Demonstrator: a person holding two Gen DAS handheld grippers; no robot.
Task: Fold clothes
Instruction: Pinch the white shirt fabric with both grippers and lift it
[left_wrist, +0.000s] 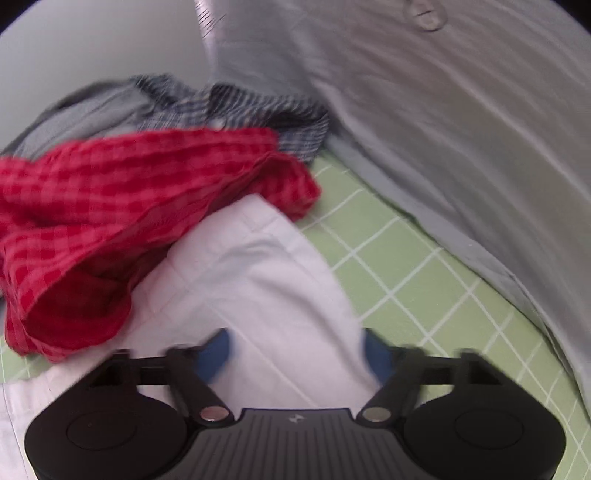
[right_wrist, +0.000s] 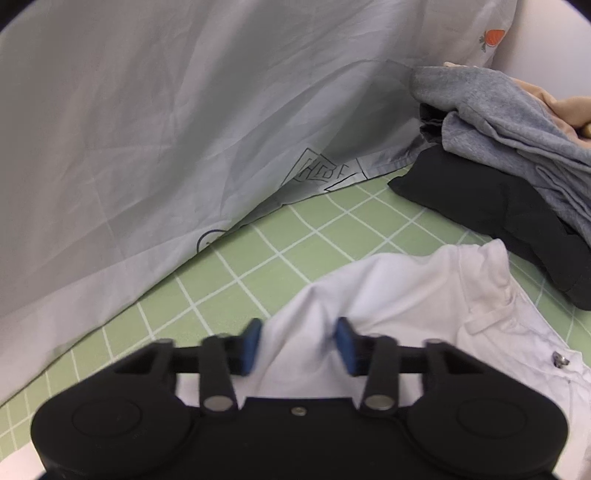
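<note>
Left gripper (left_wrist: 295, 354) fingers half open, right gripper (right_wrist: 297, 345) fingers narrower — both straddle the white garment (left_wrist: 251, 280), grip unconfirmed.

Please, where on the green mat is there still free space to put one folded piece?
Bare green mat lies between the white garment and the grey sheet. Crowded: the black and grey clothes pile in the right view; the red checked cloth in the left.

Two grippers show, one per view: left gripper (left_wrist: 295, 350) and right gripper (right_wrist: 298, 345), each with two blue pads. One white garment (left_wrist: 240, 280), one red checked cloth (left_wrist: 122, 206), one blue plaid shirt (left_wrist: 236, 107), one pale sheet (right_wrist: 147, 129), one grey garment (right_wrist: 509, 122), one black garment (right_wrist: 491, 206), one green gridded mat (right_wrist: 295, 240).
</note>
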